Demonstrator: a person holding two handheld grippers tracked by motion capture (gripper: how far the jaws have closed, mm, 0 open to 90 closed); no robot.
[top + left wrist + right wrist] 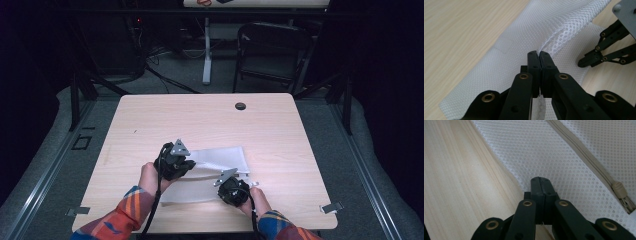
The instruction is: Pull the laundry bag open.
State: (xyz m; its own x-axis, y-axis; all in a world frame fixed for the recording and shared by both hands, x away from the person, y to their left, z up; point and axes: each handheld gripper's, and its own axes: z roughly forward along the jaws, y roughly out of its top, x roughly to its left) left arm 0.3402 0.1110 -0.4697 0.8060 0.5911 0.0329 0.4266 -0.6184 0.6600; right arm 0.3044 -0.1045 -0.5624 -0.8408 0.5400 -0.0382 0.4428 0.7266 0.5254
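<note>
Left hand-held gripper [540,53] pinching mesh bag [524,47] fold, lifting. Right hand-held gripper [541,179] clamping bag edge on desk [200,115]. Advising: keeping right anchored, folding flat, avoiding zipper [584,155].

White mesh bag [529,37]: thin perforated cloth, matt, with beige fabric zipper [586,157]. Table [200,120]: pale wood-grain top, smooth, matt. Gripper jaws: black matt plastic, brass-coloured rivets.
</note>
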